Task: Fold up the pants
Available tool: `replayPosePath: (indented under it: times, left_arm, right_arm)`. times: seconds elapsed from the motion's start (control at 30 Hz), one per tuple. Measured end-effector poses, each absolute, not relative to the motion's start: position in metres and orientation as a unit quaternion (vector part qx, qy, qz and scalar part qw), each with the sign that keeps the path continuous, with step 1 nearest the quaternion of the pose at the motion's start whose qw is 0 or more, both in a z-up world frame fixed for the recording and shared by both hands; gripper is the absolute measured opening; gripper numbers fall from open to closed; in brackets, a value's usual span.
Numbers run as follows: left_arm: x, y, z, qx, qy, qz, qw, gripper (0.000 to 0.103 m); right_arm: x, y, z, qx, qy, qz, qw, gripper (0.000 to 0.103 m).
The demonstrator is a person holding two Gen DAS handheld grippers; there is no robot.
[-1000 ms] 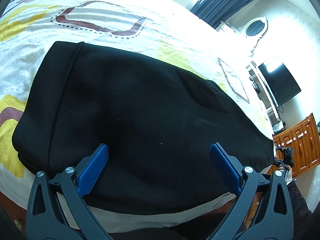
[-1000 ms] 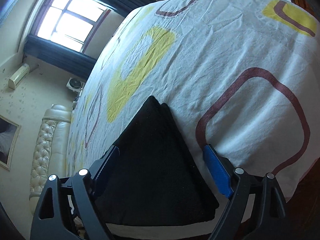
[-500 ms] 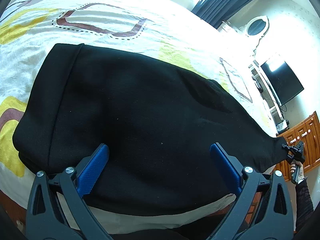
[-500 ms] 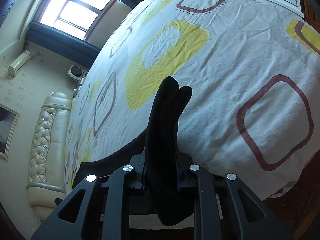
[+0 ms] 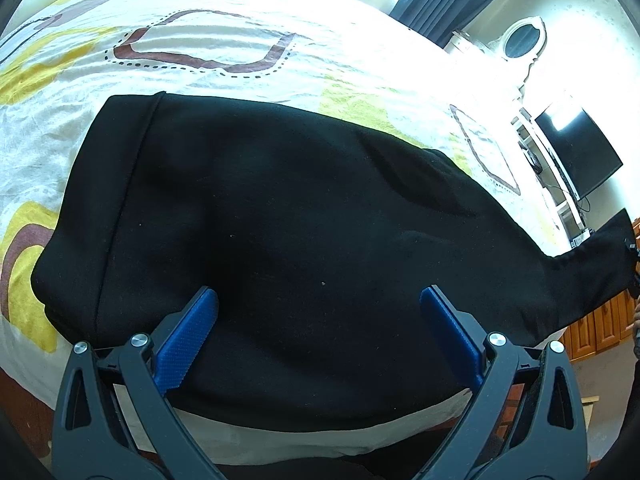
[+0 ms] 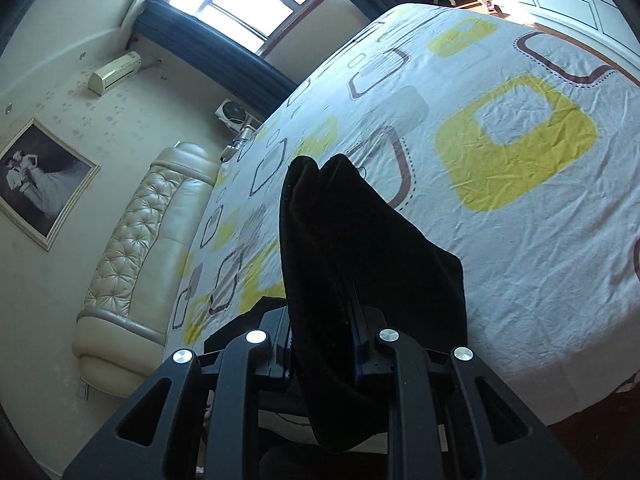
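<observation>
The right gripper (image 6: 324, 344) clamps the pants (image 5: 280, 240) by their leg end, seemingly lifted off the bed (image 5: 240, 20). The left gripper (image 5: 320, 320) hovers wide above them, holding nothing.

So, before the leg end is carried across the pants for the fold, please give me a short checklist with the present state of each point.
1. Right tongs shut on the leg end: ok.
2. Leg end lifted clear of the bed sheet: ok.
3. Left tongs open, above the pants, holding nothing: ok.
4. Waistband end lying flat on the sheet: ok.
5. Both leg layers caught in the grip: cannot tell.
6. Sheet beyond the pants bare for the fold: ok.
</observation>
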State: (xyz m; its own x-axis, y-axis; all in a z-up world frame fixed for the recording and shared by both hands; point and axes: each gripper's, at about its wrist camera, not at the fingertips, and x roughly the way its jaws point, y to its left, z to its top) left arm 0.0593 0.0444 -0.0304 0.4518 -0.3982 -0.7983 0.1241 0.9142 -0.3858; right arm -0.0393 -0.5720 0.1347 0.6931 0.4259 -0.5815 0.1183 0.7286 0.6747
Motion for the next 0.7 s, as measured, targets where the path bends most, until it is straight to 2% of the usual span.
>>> replayPosePath:
  times: [0.2,0.57,0.7]
  left_arm:
    - [0.062,0.044,-0.031,-0.132,0.506,-0.152,0.839,0.101]
    - [0.06,0.045,-0.031,-0.144,0.509,-0.147,0.836,0.101]
    - [0.062,0.047,-0.032,-0.148,0.509,-0.146,0.835,0.101]
  right_arm:
    - [-0.004,-0.486,0.119,0.306,0.419,0.106,0.848,0.021]
    - [0.033,-0.365,0.037,0.18,0.495,0.037,0.849,0.021]
    - [0.04,-0.342,0.011,0.167,0.509,0.019,0.844,0.021]
